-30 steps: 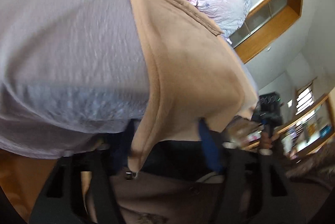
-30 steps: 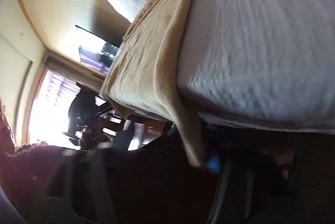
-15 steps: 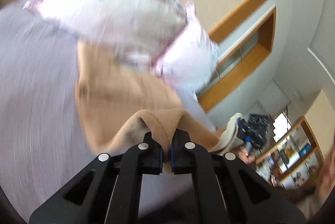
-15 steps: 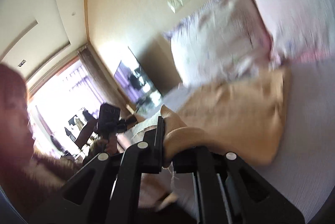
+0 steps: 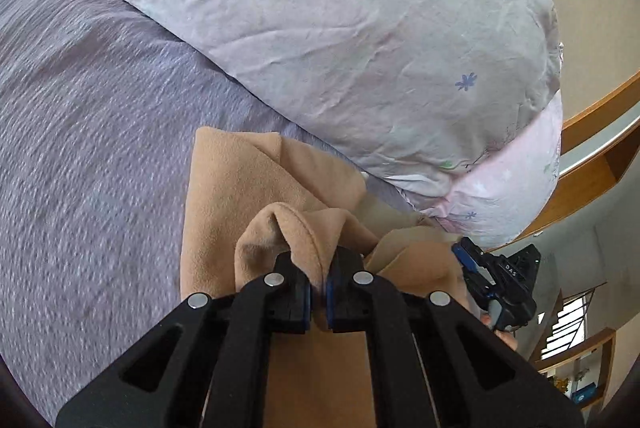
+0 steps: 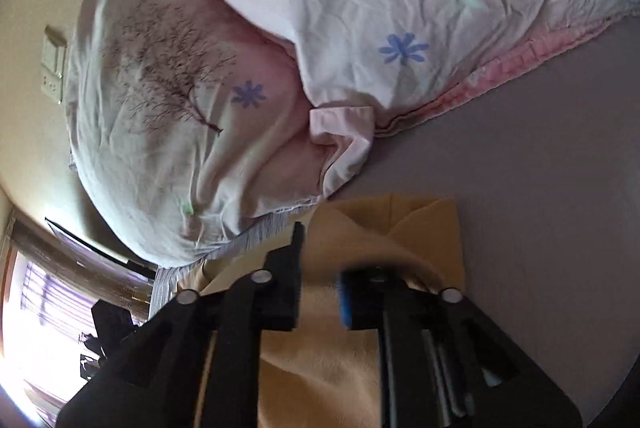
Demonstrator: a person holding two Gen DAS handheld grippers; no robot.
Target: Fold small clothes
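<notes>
A tan fleece garment point(image 5: 244, 196) lies on the grey-purple bed sheet point(image 5: 80, 132), its far edge near the pillows. My left gripper point(image 5: 318, 298) is shut on a bunched fold of the tan garment. In the right wrist view the same garment point(image 6: 424, 224) lies folded over below the pillows. My right gripper point(image 6: 320, 292) has its jaws a little apart with tan cloth between them; the cloth there is blurred. The right gripper also shows in the left wrist view point(image 5: 500, 288), at the garment's right edge.
Two large floral pillows point(image 5: 360, 28) point(image 6: 180, 108) lie just beyond the garment. Bare sheet point(image 6: 540, 168) stretches to the right in the right wrist view. A wall with wooden trim point(image 5: 592, 156) and a bright window point(image 6: 36, 308) are behind.
Both grippers have carried the garment's near edge forward over the bed towards the pillows, doubling the cloth over itself. The pillows are now much closer. The right jaws have parted a little.
</notes>
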